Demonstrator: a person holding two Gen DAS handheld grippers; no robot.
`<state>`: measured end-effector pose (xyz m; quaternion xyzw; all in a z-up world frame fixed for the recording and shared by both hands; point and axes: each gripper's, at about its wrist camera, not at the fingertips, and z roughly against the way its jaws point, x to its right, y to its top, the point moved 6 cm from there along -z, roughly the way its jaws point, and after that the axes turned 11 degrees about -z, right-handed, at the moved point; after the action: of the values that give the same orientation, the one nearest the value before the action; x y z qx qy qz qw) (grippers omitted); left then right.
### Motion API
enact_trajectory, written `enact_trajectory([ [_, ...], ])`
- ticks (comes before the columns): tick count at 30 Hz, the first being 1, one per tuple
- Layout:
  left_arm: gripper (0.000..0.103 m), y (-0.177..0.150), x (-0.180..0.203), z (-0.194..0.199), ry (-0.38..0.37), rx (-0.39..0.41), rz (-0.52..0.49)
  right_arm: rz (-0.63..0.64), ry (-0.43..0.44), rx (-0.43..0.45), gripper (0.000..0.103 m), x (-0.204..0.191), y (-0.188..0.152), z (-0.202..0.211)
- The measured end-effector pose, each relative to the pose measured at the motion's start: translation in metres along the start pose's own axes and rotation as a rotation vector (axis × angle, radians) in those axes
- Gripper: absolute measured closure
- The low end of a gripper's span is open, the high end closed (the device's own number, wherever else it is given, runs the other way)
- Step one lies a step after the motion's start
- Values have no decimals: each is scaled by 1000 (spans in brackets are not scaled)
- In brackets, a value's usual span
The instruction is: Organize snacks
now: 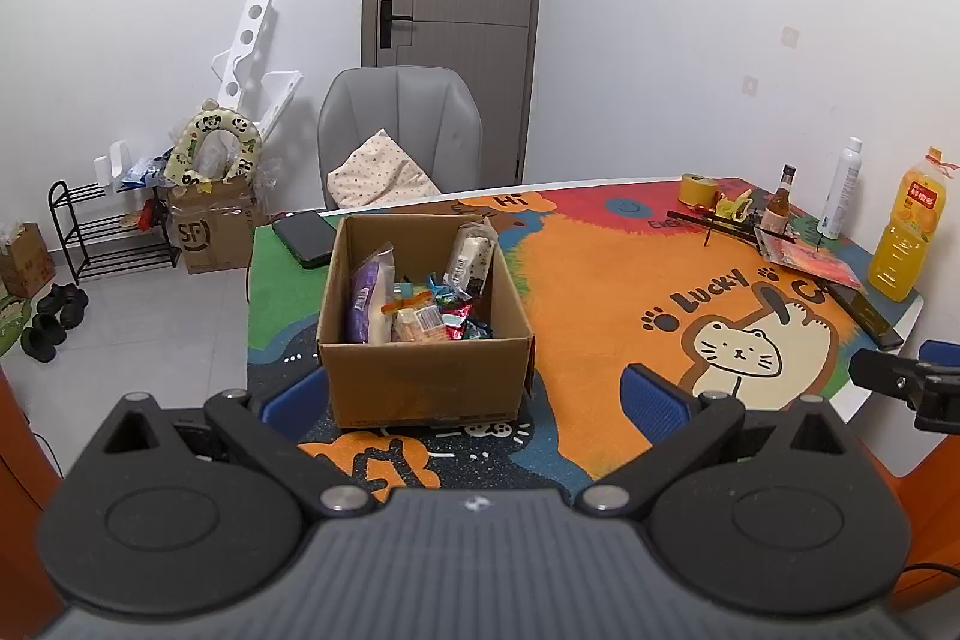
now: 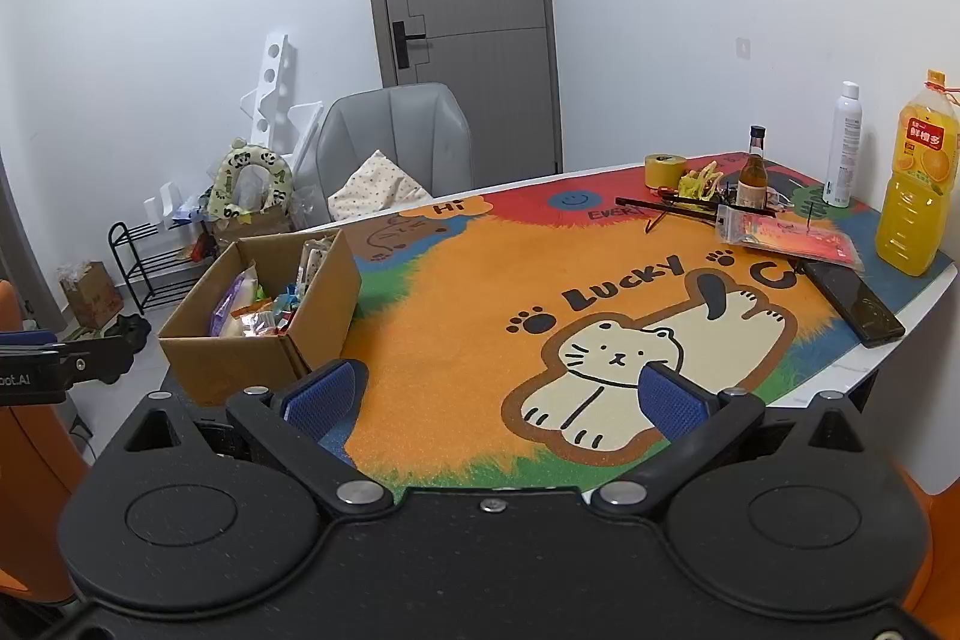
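Observation:
An open cardboard box [image 1: 420, 376] stands on the colourful cat mat [image 1: 600, 292], and it holds several wrapped snacks [image 1: 420, 304], among them a purple packet and a white-and-black packet. My left gripper [image 1: 474, 400] hovers open just in front of the box, with nothing between its blue pads [image 1: 654, 400]. In the right wrist view the same box [image 2: 240, 358] sits to the left. My right gripper [image 2: 498, 400] is open and empty above the cat drawing on the mat [image 2: 456, 292], to the right of the box.
At the table's far right stand an orange juice bottle [image 2: 915, 184], a white spray bottle [image 2: 843, 145], a brown glass bottle [image 2: 753, 175], a yellow tape roll [image 2: 663, 169], a red packet [image 2: 792, 238] and a dark phone [image 2: 855, 304]. Another phone [image 1: 306, 238] lies behind the box. A grey chair [image 1: 402, 130] stands beyond the table.

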<state>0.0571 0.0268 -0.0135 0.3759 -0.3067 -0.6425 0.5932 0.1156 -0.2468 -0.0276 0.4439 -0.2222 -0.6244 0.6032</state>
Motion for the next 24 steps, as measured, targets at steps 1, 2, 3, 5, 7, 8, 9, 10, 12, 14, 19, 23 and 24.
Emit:
enact_trajectory([
  [1,0,0,1,0,-4,0,2,0,0,0,0,0,0,0],
  [2,0,0,1,0,-9,0,4,0,-1,0,0,0,0,0],
  [3,0,0,1,0,-13,0,5,-1,-1,-1,0,0,0,0],
  [5,0,0,2,0,-11,0,4,-1,-1,-1,0,0,0,0],
  [7,0,0,2,0,-14,0,5,0,0,0,0,0,0,0],
  [8,0,0,2,0,-14,1,5,0,0,0,0,1,0,0],
  [9,0,0,2,0,-13,1,4,0,0,0,0,1,0,0],
  [10,0,0,2,0,-13,1,4,-1,1,-1,0,1,0,0],
  [12,0,0,2,0,-12,0,5,-3,0,2,0,1,0,0],
  [14,0,0,2,0,-12,0,5,-2,-2,2,0,1,-1,-1],
  [19,0,0,3,0,-14,-1,6,-1,-5,3,0,1,-1,0],
  [23,0,0,3,0,-17,-3,7,-4,-7,1,0,2,1,-1],
  [24,0,0,3,0,-18,-2,7,-4,-7,1,0,2,0,-1],
])
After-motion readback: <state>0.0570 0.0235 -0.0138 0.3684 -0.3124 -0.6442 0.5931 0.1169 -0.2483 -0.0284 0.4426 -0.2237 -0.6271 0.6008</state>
